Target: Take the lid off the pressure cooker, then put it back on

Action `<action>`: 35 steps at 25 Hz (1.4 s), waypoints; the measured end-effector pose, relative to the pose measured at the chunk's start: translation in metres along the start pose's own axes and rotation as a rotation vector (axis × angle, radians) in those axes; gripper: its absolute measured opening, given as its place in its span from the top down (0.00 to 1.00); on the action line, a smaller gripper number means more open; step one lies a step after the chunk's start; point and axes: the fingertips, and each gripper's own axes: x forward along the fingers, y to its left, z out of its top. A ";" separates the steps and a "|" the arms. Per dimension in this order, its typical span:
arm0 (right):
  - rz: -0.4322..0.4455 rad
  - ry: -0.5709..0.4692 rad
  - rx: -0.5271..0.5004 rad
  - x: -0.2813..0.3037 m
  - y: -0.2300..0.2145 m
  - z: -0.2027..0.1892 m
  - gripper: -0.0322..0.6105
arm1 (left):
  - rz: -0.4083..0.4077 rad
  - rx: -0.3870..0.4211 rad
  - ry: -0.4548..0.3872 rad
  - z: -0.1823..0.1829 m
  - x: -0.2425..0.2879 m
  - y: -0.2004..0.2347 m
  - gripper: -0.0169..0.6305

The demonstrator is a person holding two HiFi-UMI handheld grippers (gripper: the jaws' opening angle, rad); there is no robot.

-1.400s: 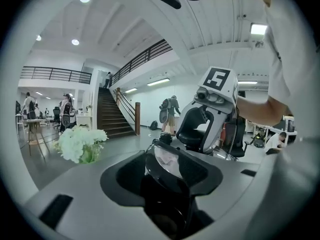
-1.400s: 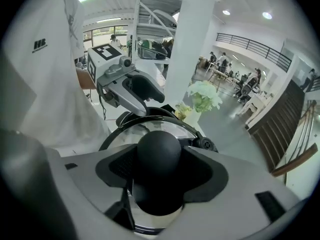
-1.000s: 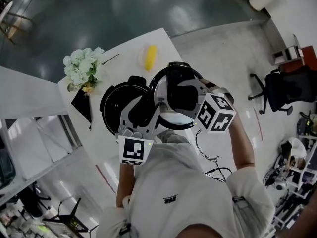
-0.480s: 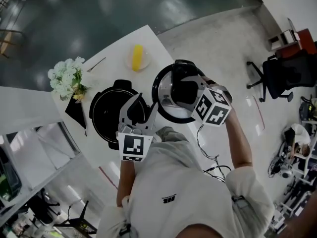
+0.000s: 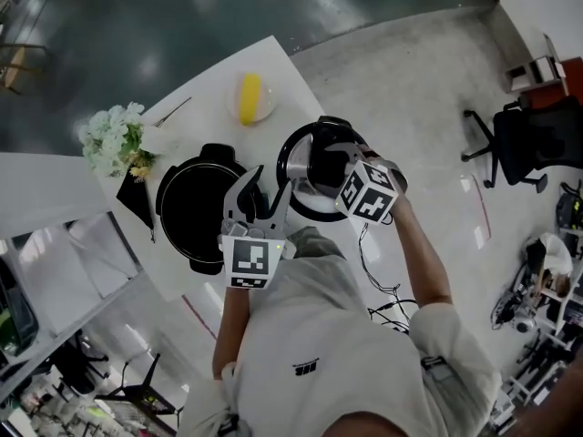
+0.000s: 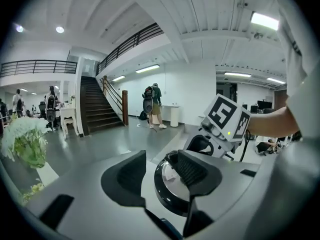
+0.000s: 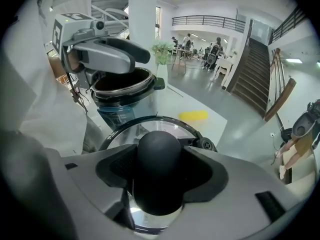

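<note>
- Right gripper (image 7: 159, 176) has its jaws partly closed on the round black knob (image 7: 159, 146) of the pressure cooker lid (image 5: 296, 178), one pad on each side of the knob.
- Lid is off the pressure cooker pot (image 5: 194, 212) and is held just to the right of it in the head view, at the edge of the white table (image 5: 214, 76); I cannot tell whether it rests on the tabletop.
- Left gripper (image 6: 157, 176) has its jaws apart with nothing gripped; its tips sit between the pot's rim and the lid.
- Pot stands open, its dark inside showing.
- Beyond the pot, a yellow object on a small plate (image 5: 249, 98) lies on the table.
- To the pot's left stands a bunch of white flowers (image 5: 114, 139).
- Well off to the right of the pot, on the floor, is a black office chair (image 5: 524, 144).
</note>
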 end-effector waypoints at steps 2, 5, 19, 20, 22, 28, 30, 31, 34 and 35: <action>0.009 -0.002 0.001 0.011 -0.001 -0.004 0.52 | 0.006 0.002 0.014 -0.003 0.004 -0.003 0.65; 0.020 -0.005 -0.002 0.027 -0.002 -0.009 0.52 | 0.008 0.004 0.033 -0.008 0.010 -0.007 0.65; 0.062 0.012 -0.019 0.094 0.001 -0.031 0.52 | 0.041 -0.004 0.091 -0.028 0.018 -0.012 0.65; 0.064 0.011 -0.019 0.098 0.001 -0.032 0.52 | 0.042 -0.002 0.096 -0.029 0.019 -0.013 0.65; 0.066 0.010 -0.019 0.105 0.002 -0.036 0.52 | 0.046 0.000 0.108 -0.033 0.022 -0.013 0.65; 0.047 0.015 -0.062 0.118 0.002 -0.045 0.51 | 0.057 0.001 0.125 -0.039 0.024 -0.015 0.65; 0.037 0.018 -0.074 0.120 0.002 -0.046 0.51 | 0.059 0.002 0.127 -0.039 0.023 -0.016 0.65; 0.031 0.019 -0.079 0.121 0.002 -0.046 0.51 | 0.060 0.001 0.128 -0.040 0.023 -0.016 0.65; 0.011 0.031 -0.101 0.126 0.004 -0.049 0.51 | 0.063 -0.002 0.130 -0.043 0.022 -0.015 0.65; 0.005 0.031 -0.106 0.127 0.005 -0.050 0.51 | 0.064 -0.003 0.130 -0.043 0.021 -0.015 0.65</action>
